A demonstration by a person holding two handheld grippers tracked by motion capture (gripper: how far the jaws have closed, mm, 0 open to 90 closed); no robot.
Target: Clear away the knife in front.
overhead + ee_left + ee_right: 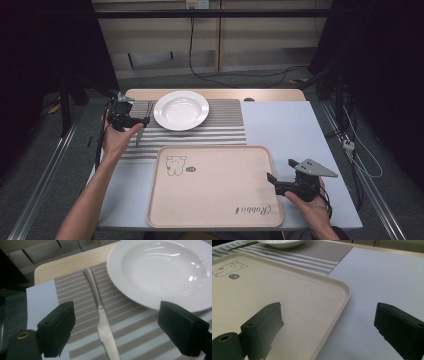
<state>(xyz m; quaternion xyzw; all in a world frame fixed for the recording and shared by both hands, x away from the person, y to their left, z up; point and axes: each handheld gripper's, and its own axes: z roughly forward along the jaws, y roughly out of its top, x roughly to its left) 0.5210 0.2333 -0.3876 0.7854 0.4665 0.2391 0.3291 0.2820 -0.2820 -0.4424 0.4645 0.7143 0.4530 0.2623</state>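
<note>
2 black tools (142, 120), bare forearms

A knife (103, 322) lies on a striped mat (130, 332), its handle pointing far and its blade near, between the two black fingers (58, 327) of the left gripper (122, 331), which stand wide apart without touching it. A white plate (162, 272) sits just right of the knife. Bare tabletop (72, 263) shows beyond the mat.

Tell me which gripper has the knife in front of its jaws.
The left gripper, at the striped mat's left end beside the plate: the knife lies between its open jaws. The right gripper is at the tray's right edge.
</note>
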